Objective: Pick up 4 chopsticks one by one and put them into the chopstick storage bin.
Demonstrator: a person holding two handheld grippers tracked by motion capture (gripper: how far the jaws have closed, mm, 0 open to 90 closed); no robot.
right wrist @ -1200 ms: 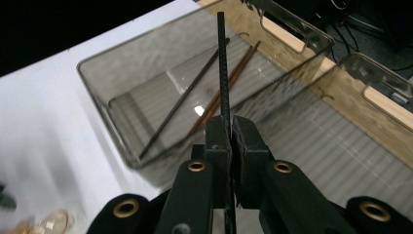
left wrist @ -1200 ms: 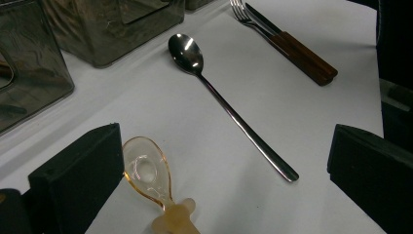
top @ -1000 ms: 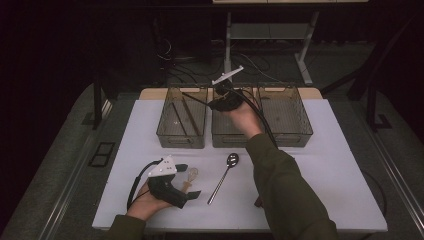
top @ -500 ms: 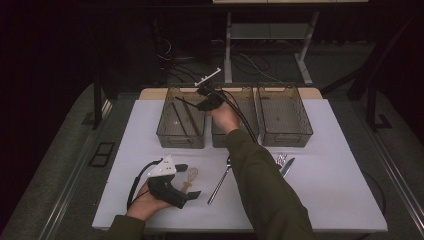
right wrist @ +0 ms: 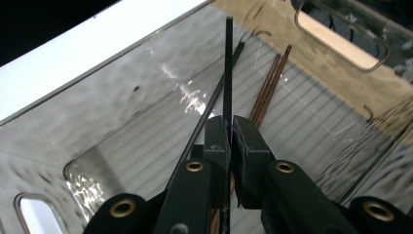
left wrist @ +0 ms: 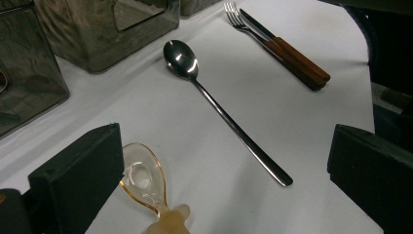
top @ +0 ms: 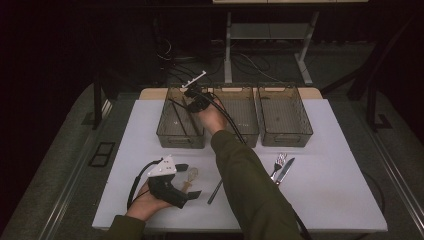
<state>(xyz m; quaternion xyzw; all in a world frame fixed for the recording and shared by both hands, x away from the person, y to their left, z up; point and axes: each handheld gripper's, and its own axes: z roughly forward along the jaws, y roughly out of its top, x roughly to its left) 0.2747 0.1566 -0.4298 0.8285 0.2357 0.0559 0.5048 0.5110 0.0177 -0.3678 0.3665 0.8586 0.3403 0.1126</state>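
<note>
1. Right gripper (right wrist: 229,134) sits over the left-hand translucent smoked-plastic bin (top: 165,134), pointing down into it; the jaws have just been opening slightly, with a thin black chopstick (right wrist: 227,68) between them.
2. Gap at the pads is barely wider than the stick; contact looks intact on the left pad, but I can't confirm the right one, so call it a narrow grip on the black chopstick.
3. Chopstick is upright in the jaws, tip above the bin floor.
4. On that floor: a second black chopstick (right wrist: 214,100) and a pair of reddish-brown wooden chopsticks (right wrist: 270,80), lying just beside each other.
5. Left gripper (left wrist: 219,175) rests low on the white counter (top: 340,200), jaws wide, nothing between the pads.
6. Near its left jaw: a small amber translucent plastic spoon (left wrist: 143,180). Ahead: a long steel spoon (left wrist: 219,107), then a fork and knife with brown wooden handles (left wrist: 282,46) side by side.
</note>
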